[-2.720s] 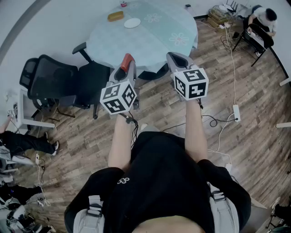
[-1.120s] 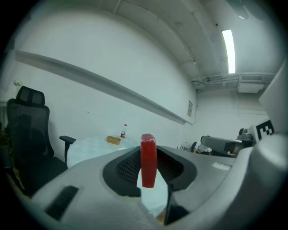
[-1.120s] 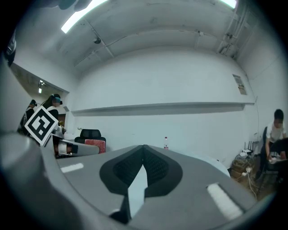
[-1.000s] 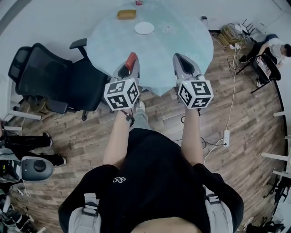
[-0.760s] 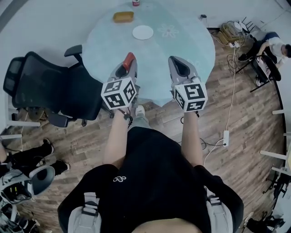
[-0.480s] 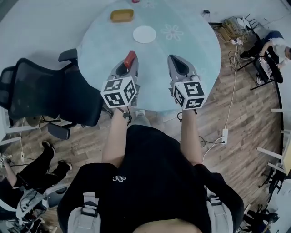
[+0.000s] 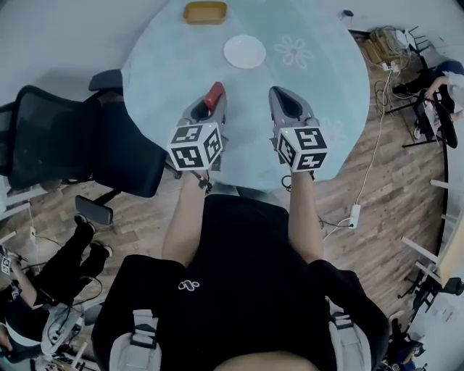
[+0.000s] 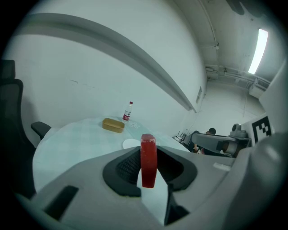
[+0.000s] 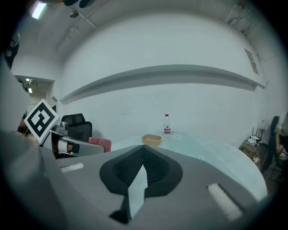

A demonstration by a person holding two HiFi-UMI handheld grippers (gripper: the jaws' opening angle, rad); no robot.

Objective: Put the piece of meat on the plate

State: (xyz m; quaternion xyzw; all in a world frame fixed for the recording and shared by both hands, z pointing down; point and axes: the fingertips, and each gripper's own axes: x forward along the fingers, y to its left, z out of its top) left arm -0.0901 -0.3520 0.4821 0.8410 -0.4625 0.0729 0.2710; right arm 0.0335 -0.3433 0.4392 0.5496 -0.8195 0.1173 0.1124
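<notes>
A red piece of meat stands on edge between the jaws of my left gripper, which is shut on it; the left gripper view shows the meat upright between the pads. The white plate lies empty on the round table, beyond both grippers; in the left gripper view only a part of the plate shows past the jaw. My right gripper hovers beside the left one over the table's near part. It is shut and empty, with its tips meeting.
A tan basket sits at the table's far edge, with a small bottle behind it. A black office chair stands left of the table. At right are floor cables, a power strip and a seated person.
The table has come closer and both grippers have advanced from its near edge to over its surface. The left gripper still holds the meat.
</notes>
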